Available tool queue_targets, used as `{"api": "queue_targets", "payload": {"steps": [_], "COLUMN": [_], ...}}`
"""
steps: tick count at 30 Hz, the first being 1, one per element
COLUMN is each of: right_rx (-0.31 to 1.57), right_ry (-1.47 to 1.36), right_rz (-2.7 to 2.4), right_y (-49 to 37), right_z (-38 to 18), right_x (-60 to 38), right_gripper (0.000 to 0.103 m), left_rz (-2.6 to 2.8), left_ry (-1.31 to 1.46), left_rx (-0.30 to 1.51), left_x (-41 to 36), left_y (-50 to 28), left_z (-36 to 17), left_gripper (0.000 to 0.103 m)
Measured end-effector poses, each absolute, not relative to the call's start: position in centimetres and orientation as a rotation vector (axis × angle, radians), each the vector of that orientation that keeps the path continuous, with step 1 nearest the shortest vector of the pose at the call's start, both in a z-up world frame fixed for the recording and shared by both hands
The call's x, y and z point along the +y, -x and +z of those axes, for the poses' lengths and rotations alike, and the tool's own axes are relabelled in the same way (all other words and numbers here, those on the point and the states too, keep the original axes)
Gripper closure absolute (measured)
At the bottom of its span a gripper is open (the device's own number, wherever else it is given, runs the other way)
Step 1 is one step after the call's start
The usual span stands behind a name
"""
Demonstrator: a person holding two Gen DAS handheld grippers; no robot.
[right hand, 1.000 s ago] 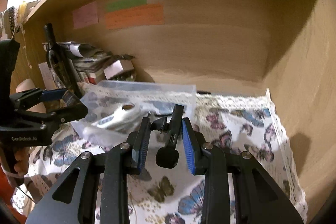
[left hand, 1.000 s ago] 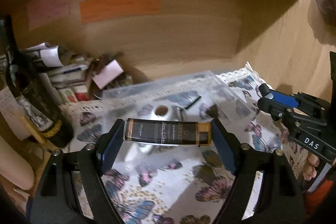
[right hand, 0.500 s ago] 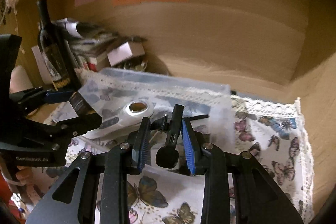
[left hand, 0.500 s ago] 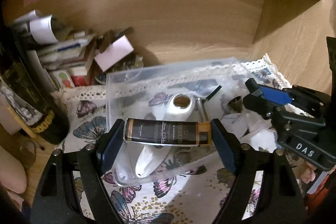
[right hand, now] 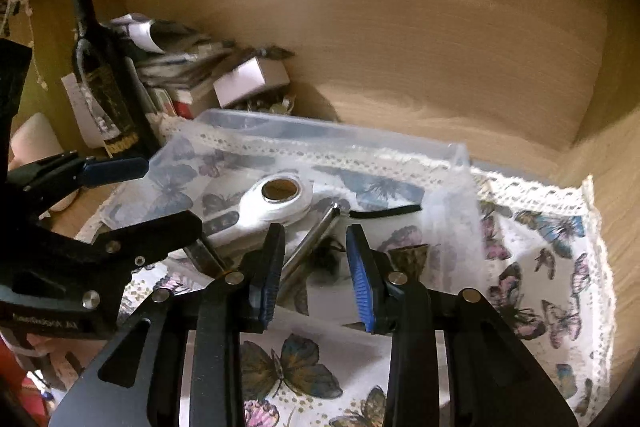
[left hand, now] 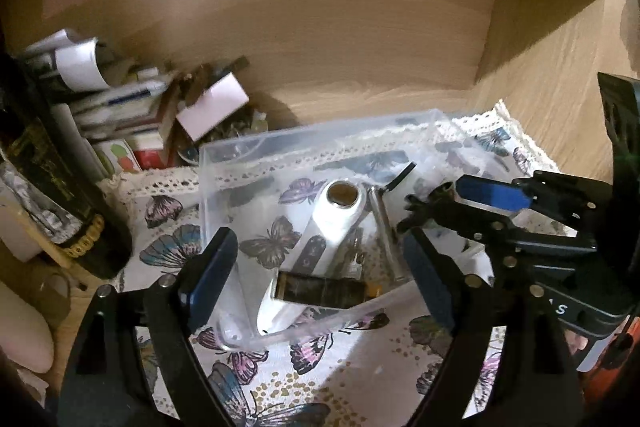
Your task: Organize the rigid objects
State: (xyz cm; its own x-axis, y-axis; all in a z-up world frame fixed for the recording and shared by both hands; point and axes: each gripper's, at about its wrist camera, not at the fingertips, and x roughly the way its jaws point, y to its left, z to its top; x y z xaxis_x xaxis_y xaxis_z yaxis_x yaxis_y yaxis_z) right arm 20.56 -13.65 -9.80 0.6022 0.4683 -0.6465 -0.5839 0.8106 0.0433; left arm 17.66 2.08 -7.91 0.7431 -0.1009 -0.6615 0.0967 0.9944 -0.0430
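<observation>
A clear plastic box (left hand: 224, 163) (right hand: 460, 155) stands on the butterfly cloth. In it lie a white device with a round lens (left hand: 328, 223) (right hand: 264, 207), a metal rod (left hand: 384, 227) (right hand: 312, 247), a black clip-like piece (right hand: 324, 259) and a dark brown tube with a gold end (left hand: 324, 291). My left gripper (left hand: 320, 275) is open and empty just above the tube. My right gripper (right hand: 316, 275) is open and empty above the black piece; it also shows in the left wrist view (left hand: 472, 203).
A dark wine bottle (right hand: 104, 75) (left hand: 52, 195) stands at the left. Papers, small boxes and clutter (left hand: 132, 115) (right hand: 216, 75) are stacked behind the box. The wooden shelf back wall (right hand: 440, 47) carries coloured notes. A small brass cone (right hand: 412, 255) lies at the box's right.
Both grippers opened. The brown tube dropped from the left gripper into the box. The black piece left the right gripper and lies in the box.
</observation>
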Motion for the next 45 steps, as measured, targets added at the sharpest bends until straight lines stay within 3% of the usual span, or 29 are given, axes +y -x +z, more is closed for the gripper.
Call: {"api": "queue_targets", "payload": {"steps": [5,13,17,21,23,31,45], "right_rx": [0.604,0.445,0.376,0.324,0.300,0.228,0.214], "right_ry": [0.150,0.103,0.083,0.063,0.050,0.015,0.006], "right_rz": [0.609,0.606,0.601,0.602,0.599,0.554,0.553], "right_y": [-18.3,-13.7,-11.2,-9.3,-8.4,-6.0,-5.0], "right_z": [-6.8,-2.7,-1.4,-0.6,-0.3,-0.1,-0.1], "right_x": [-15.3,-18.3,-19.5,-20.4,-20.9,-22.3,-22.7], "right_gripper": [0.073,0.058,0.041,0.033,0.022,0.001,0.001], "left_rz": [-0.115,-0.115,-0.119,-0.114,-0.111,-0.071,-0.072], "left_ry": [0.004,-0.029,-0.036,-0.036,-0.030,-0.026,-0.023], "left_rx": [0.642,0.477,0.418,0.376,0.356,0.299,0.260], "left_x": [1.8,0.3,-0.4,-0.8,-0.8,-1.2,-1.4], "left_y": [-15.4,-10.2,-7.6,-5.4,-4.4,-1.5,-0.2], "left_z": [-5.3,-1.5,-0.2,0.8,1.1,1.6,2.2], "left_gripper": [0.016,0.008,0.006,0.003,0.002,0.001,0.000]}}
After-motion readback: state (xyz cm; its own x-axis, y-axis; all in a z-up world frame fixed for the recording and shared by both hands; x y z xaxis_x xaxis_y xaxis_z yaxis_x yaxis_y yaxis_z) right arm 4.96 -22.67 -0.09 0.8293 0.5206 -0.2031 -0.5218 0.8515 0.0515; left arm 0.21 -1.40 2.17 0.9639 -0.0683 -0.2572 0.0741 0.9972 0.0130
